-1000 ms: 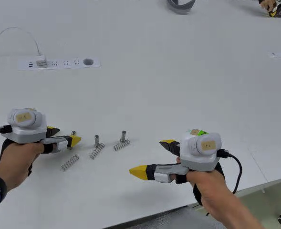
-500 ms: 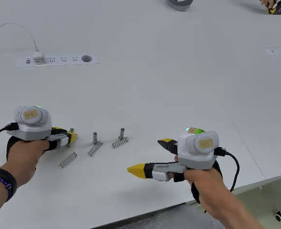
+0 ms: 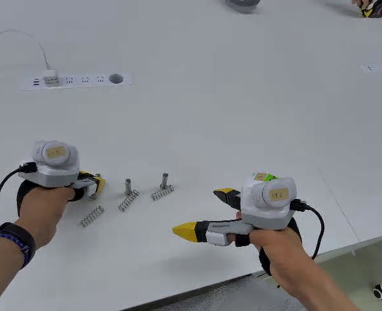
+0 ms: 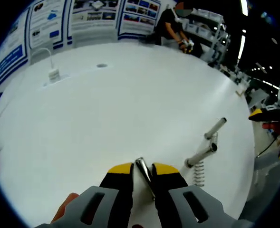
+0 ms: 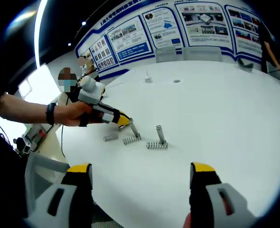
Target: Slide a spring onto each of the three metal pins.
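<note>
Three short metal pins stand in a row on the white table. My left gripper [image 3: 95, 184] is shut on the leftmost pin [image 3: 98, 177], which sits between its yellow tips in the left gripper view [image 4: 143, 167]. The middle pin [image 3: 128, 186] and right pin [image 3: 164, 180] stand free. Three springs lie flat in front of the pins: left spring [image 3: 93, 216], middle spring [image 3: 130, 200] and right spring [image 3: 163, 192]. Nearer the table's front edge, my right gripper [image 3: 207, 210] is open and holds nothing, its jaws wide apart in the right gripper view [image 5: 140, 170].
A white power strip [image 3: 77, 80] with a plugged-in charger and cable lies at the far left of the table [image 3: 242, 116]. The table's front edge [image 3: 320, 256] runs close under my right hand. A person stands at the far side [image 4: 170, 23].
My left hand has rolled and drawn in a little, with its gripper's tips closing on the leftmost pin. The right gripper has hardly moved. The springs lie as before.
</note>
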A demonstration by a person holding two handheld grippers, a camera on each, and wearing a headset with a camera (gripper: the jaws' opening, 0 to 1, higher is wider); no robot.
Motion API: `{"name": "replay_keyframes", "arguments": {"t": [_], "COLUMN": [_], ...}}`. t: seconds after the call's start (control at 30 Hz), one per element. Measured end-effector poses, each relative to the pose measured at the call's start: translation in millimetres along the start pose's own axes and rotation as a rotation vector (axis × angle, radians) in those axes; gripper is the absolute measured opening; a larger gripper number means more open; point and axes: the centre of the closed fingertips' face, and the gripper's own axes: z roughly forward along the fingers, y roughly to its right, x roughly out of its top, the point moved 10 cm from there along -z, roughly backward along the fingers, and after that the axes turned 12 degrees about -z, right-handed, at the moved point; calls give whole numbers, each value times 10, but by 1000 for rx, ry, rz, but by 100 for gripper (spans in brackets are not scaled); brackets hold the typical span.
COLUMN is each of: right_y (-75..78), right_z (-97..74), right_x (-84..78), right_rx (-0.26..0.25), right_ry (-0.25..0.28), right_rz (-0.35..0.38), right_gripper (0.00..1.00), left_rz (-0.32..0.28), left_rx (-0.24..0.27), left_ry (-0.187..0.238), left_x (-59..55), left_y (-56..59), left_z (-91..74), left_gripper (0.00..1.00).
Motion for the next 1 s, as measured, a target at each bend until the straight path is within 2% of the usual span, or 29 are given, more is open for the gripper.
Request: {"name": "replay_keyframes", "arguments": {"t": [0.03,0.17,0.47,0.6,0.7,1.0], "right_y": [0,-2,15,13,5,7], "right_z": [1,3,-28,-25,-15,-11], "right_x": [1,-1,-15,-28,-32,-16], "right_rx": [0,0,-9,-9,-6,-5], "right_ry": [1,1,1,-1,-3,-5], "right_rz": [2,6,13,19,21,10], "right_gripper": [86,86,86,86,85,86], "left_rz": [14,41,126,134,182,250], "left_rx": [23,47,61,65,88,114], "left_ry": [-8,-19,-50,-50,-47,-35], "left_x": [0,17,43,37,32,33], "left_y": [4,31,22,34,63,88], "left_z": [3,30,33,42,59,67], "left_gripper": [15,12,8,8,9,9]}}
